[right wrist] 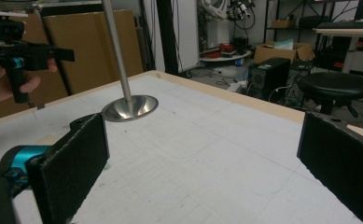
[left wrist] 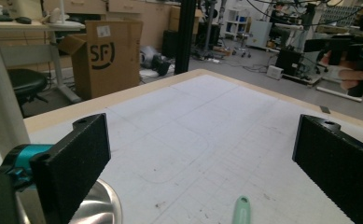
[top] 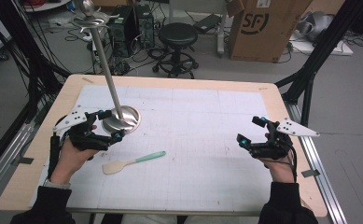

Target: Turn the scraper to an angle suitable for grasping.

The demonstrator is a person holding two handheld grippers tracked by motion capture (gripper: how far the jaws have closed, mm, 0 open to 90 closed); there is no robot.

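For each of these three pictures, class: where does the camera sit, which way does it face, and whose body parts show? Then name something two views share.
High view: above the person's side, facing forward and down on the table; both forearms, left claw, right claw.
Left gripper view: rides the left claw, looking across the table; own open jaws, the other hand far off.
Right gripper view: rides the right claw, facing the metal stand; own open jaws, the other hand.
Shared: the stand's base and the spatula, whose green handle shows.
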